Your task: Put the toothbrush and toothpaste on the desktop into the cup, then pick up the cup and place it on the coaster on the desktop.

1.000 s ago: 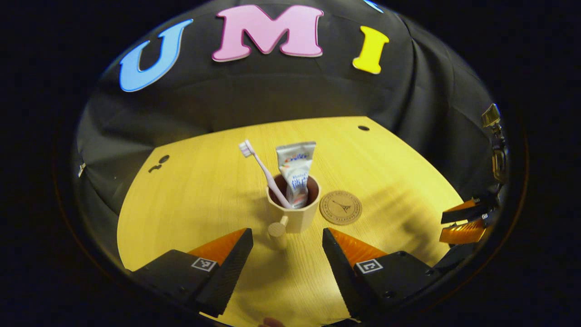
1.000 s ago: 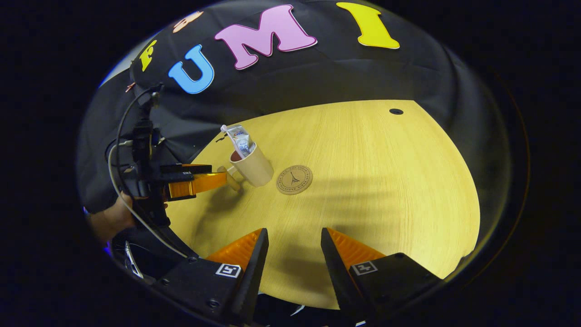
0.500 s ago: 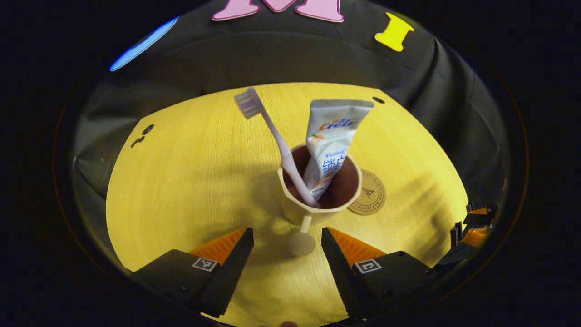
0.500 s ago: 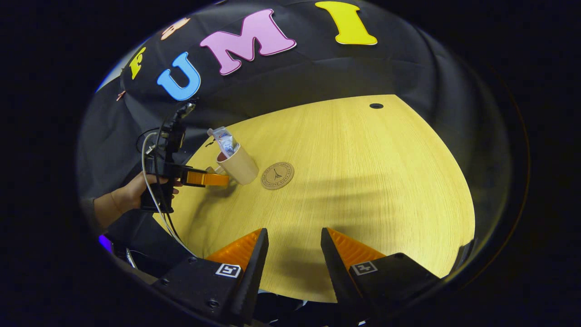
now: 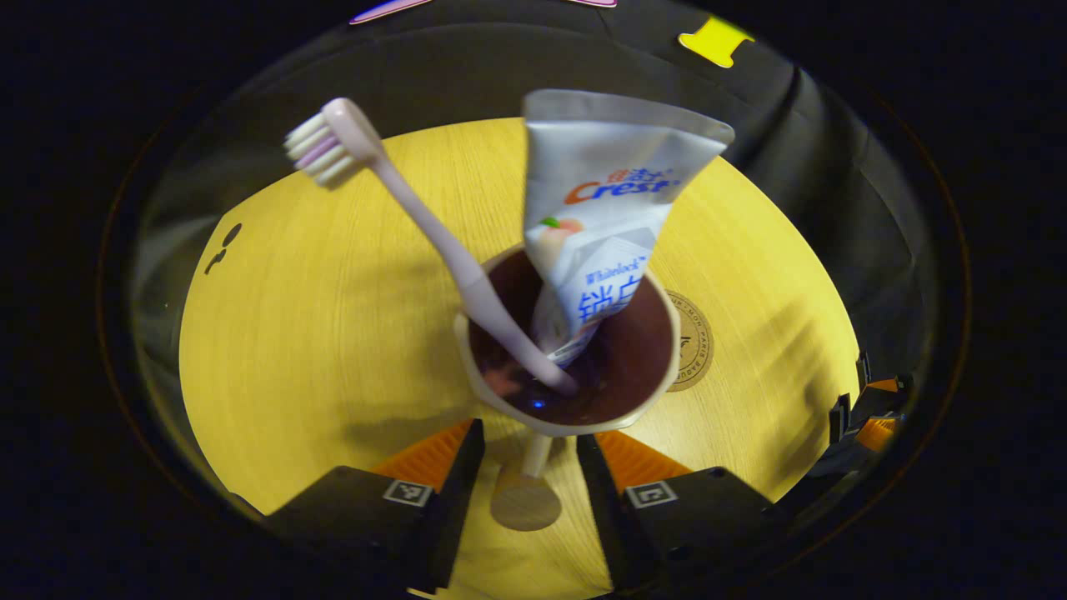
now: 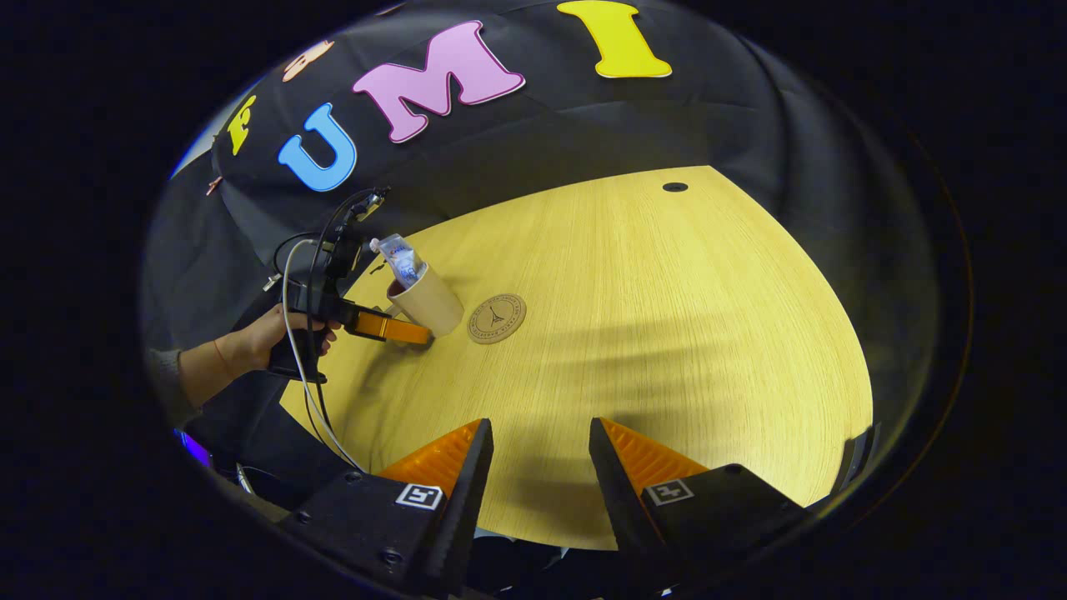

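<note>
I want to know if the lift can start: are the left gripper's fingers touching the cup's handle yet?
Apart. In the left gripper view, the left gripper straddles the handle of the cup, with bare desktop visible on both sides between handle and fingers.

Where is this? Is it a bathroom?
Probably not: it looks like a recording booth. A cup with toothbrush and toothpaste stands on a bare wooden desktop, black cloth hangs behind, and a hand holds a gripper.

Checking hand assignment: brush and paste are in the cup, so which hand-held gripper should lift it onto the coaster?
Left. The left hand-held gripper already straddles the cup's handle, jaws open, with the coaster just beyond the cup. The right hand-held gripper hangs open over bare desktop, well away.
</note>
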